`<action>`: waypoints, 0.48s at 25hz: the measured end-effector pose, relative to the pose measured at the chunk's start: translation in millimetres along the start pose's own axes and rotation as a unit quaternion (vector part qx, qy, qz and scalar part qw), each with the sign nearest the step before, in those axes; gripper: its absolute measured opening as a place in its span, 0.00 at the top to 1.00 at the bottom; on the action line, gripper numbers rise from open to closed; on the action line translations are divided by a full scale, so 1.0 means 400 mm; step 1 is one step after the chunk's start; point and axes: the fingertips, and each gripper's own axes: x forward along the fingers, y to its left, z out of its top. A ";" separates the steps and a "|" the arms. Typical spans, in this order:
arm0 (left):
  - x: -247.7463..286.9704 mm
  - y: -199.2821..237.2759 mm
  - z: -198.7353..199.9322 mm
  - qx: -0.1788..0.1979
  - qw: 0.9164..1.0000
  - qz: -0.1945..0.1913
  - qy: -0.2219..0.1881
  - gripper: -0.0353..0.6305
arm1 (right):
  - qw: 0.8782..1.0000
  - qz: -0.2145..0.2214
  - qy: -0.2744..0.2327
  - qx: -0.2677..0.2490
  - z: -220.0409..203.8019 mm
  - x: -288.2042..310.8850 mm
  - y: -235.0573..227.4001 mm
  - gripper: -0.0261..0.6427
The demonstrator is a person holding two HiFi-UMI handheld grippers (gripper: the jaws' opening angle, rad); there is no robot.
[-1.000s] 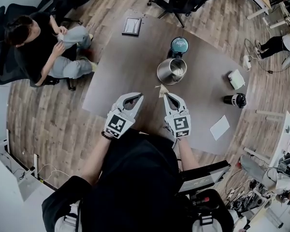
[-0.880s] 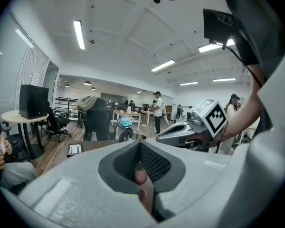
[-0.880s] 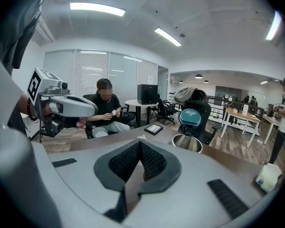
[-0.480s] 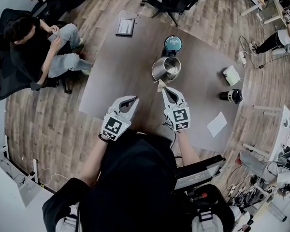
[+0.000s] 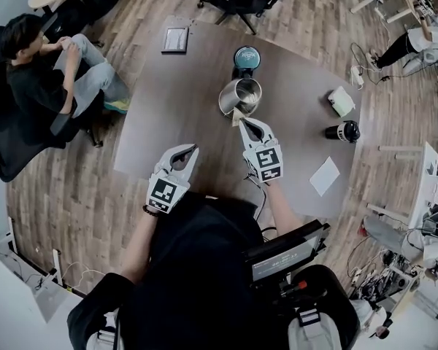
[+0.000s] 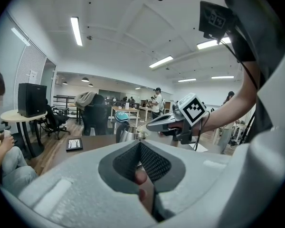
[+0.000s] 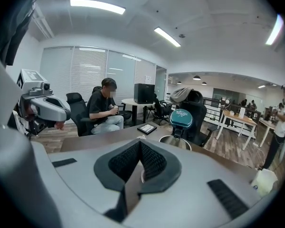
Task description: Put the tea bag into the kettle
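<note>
Steel kettle [image 5: 241, 96] | right tongs [image 5: 242, 122] grip half-hidden tea bag [image 5: 236, 114] | left tongs [image 5: 193, 149] clenched, empty

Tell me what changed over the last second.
The right gripper, shut on the tea bag, carried it forward to the near rim of the kettle; the bag is not yet inside. Nothing was taken hold of or let go. The left gripper stayed where it was, shut and empty, and the kettle did not move.

Seated person [image 5: 40, 71], tablet [image 5: 175, 40], white paper [image 5: 324, 176], black tumbler [image 5: 342, 131]
</note>
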 end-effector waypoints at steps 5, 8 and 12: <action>-0.017 -0.003 0.001 0.001 1.000 0.005 -0.001 0.96 | 1.000 -0.006 0.001 -0.006 -0.004 0.003 -0.026 0.95; -0.036 0.003 -0.007 0.001 1.000 0.009 0.002 0.96 | 1.000 -0.011 0.004 -0.007 -0.007 0.011 -0.034 0.95; -0.052 0.013 -0.024 0.000 1.000 0.019 0.005 0.96 | 1.000 -0.012 0.008 -0.011 -0.012 0.026 -0.046 0.95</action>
